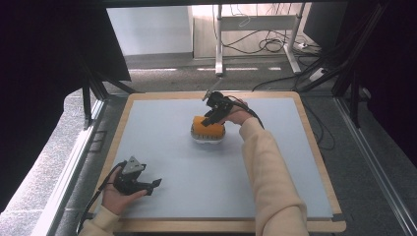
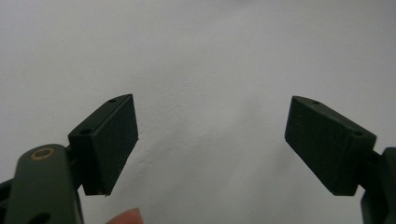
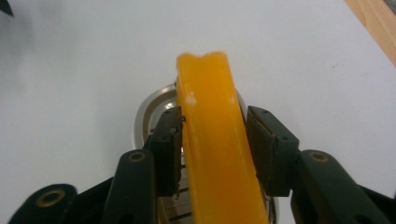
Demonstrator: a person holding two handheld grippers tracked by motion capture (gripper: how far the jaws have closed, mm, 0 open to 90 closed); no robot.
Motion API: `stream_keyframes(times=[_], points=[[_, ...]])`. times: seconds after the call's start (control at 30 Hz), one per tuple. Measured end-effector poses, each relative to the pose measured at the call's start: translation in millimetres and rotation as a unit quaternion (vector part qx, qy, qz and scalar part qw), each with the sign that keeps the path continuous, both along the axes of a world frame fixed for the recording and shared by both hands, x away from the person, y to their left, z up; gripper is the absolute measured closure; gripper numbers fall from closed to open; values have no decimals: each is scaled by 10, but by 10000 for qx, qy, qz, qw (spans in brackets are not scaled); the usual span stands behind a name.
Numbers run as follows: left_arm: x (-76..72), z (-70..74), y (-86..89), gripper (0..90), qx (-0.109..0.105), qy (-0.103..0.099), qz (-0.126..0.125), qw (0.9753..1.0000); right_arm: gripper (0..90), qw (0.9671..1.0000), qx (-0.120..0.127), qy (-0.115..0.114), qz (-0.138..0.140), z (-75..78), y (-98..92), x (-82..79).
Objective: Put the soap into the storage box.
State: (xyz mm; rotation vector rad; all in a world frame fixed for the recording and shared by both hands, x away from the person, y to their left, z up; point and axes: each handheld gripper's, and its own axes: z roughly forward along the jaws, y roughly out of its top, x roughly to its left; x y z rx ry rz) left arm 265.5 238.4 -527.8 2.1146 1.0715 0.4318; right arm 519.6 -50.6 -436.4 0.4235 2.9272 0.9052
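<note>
Right gripper (image 3: 212, 149) is clamped on one yellow sponge (image 3: 215, 154) over one white dish (image 1: 207, 137); left gripper (image 2: 210, 144) is held wide, empty.

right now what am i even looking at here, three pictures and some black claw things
A person sits at a table holding a hand-operated gripper in each hand. The high view looks down from above; the other two pictures come from cameras riding on each gripper. The left gripper rests near the front left, its fingers spread open over bare table. The right gripper reaches to the middle, its fingers on either side of an orange slab standing on edge in a white and metal dish.
</note>
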Motion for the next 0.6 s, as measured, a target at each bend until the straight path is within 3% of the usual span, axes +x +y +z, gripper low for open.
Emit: stream_keyframes(times=[0.1,0.27,0.6], points=[[-2,-2,-6,172,-25,4,8,10000,519,9999,-58,-100,-85,39,-23,-15],[-3,-2,-6,172,-11,4,-1,10000,380,9990,-116,-293,-308,28,-48,-41],[-2,-3,-5,173,15,1,-3,10000,270,9965,-10,-347,-755,14,-95,-33]])
